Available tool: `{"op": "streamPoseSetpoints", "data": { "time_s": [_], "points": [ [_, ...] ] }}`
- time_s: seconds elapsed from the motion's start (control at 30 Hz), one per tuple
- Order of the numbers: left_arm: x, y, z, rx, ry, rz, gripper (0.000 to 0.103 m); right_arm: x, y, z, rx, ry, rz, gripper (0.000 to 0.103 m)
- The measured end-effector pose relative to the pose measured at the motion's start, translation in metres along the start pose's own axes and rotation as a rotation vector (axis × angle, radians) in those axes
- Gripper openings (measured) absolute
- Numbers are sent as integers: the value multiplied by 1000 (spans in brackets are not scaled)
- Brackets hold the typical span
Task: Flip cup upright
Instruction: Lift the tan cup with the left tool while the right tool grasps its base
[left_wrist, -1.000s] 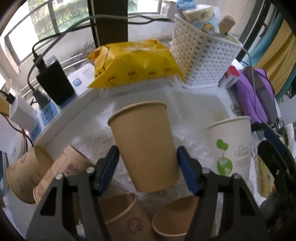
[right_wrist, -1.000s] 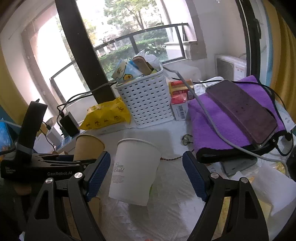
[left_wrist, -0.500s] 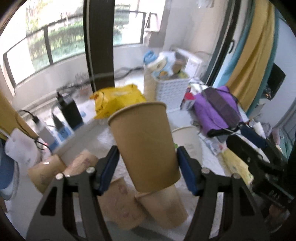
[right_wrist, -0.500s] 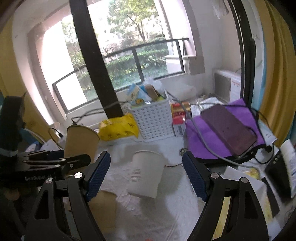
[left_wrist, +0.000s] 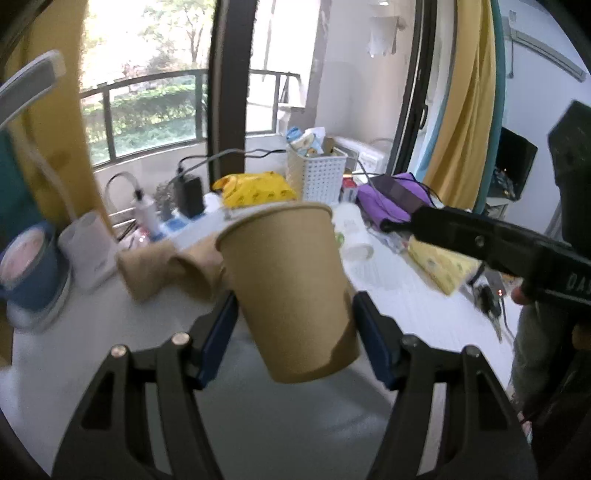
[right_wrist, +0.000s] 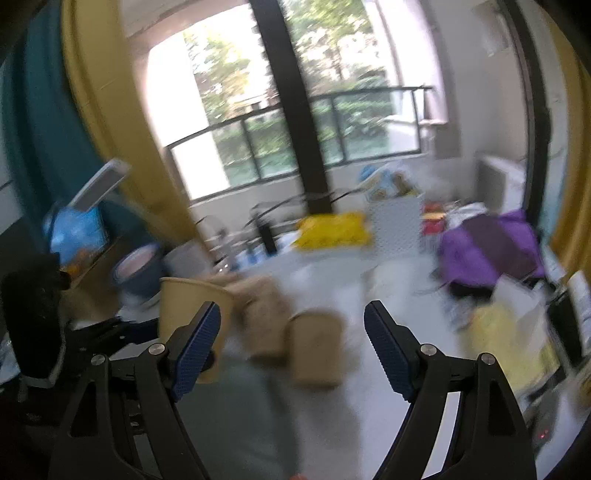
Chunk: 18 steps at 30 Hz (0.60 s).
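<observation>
My left gripper (left_wrist: 295, 332) is shut on a plain brown paper cup (left_wrist: 291, 291), held mouth-up and slightly tilted, high above the table. The same cup (right_wrist: 192, 310) and the left gripper show at the left of the blurred right wrist view. My right gripper (right_wrist: 291, 347) is open and empty, raised above the table; its black body (left_wrist: 498, 243) crosses the right of the left wrist view. Brown cups (left_wrist: 155, 266) lie on their sides on the table behind the held cup. A white cup (left_wrist: 351, 232) with a green print stands mouth-down further back.
A white table (left_wrist: 399, 295) carries a yellow bag (left_wrist: 258, 188), a white basket (left_wrist: 317, 177), a purple cloth (left_wrist: 384, 199), a black charger (left_wrist: 188, 195) and a blue pot (left_wrist: 29, 266) at the left. Two more brown cups (right_wrist: 295, 332) show in the right wrist view.
Both grippers have pulled up and back from the table. The left one has carried the brown cup with it. The white cup now looks far off.
</observation>
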<state>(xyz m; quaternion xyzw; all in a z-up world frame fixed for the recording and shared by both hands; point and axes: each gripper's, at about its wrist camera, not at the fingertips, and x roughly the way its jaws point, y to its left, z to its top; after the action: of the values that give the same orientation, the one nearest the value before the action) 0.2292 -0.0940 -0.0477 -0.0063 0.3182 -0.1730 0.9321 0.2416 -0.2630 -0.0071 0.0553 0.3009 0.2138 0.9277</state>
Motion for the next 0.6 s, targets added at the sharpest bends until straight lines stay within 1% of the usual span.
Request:
{"op": "streamPoseSetpoints", "data": {
  "time_s": [0.2, 0.37, 0.6],
  "points": [
    [-40, 10, -56, -21, -34, -10, 65, -9, 52, -38, -39, 64, 105, 83],
    [-71, 11, -94, -8, -70, -8, 65, -20, 83, -56, -47, 102, 171, 83],
    [-96, 12, -125, 6, -113, -10, 65, -30, 122, -77, -93, 142, 221, 83]
  ]
}}
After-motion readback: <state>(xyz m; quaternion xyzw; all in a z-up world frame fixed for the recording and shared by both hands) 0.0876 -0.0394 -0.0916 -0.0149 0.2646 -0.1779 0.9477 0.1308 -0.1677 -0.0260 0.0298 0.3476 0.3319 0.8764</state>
